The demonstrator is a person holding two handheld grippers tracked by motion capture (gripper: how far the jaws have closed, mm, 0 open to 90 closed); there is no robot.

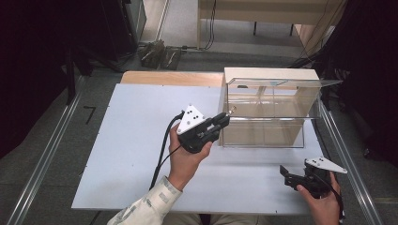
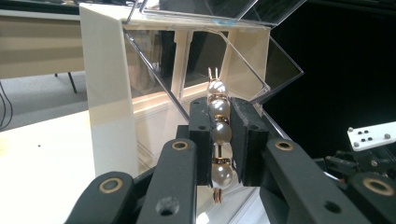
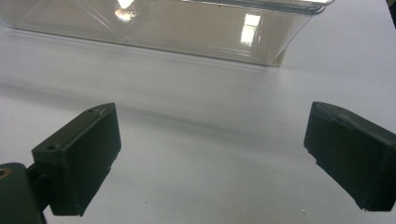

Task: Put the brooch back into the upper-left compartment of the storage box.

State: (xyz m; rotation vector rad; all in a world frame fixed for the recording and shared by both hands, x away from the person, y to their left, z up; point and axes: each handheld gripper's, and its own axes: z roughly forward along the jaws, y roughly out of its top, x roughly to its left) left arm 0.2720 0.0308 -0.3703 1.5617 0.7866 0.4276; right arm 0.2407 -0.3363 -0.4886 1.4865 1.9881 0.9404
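My left gripper (image 1: pixel 223 121) is shut on a string of pearls with gold spacers (image 2: pixel 220 132), held upright between its pads (image 2: pixel 219 123). The piece's gold tip (image 1: pixel 231 111) pokes out just at the left front corner of a clear plastic box with a tilted lid (image 1: pixel 265 110), which rises close ahead in the left gripper view (image 2: pixel 196 60). My right gripper (image 1: pixel 292 176) rests low near the table's front right, jaws wide open (image 3: pixel 210 154) with only bare table between them. The box's front wall (image 3: pixel 187 28) lies beyond it.
The white tabletop (image 1: pixel 136 154) stretches left of the box. A cream wooden panel (image 1: pixel 270 74) backs the box. The other gripper's white plate (image 2: pixel 371 136) sits at the right of the left gripper view. Metal rails run along both table sides.
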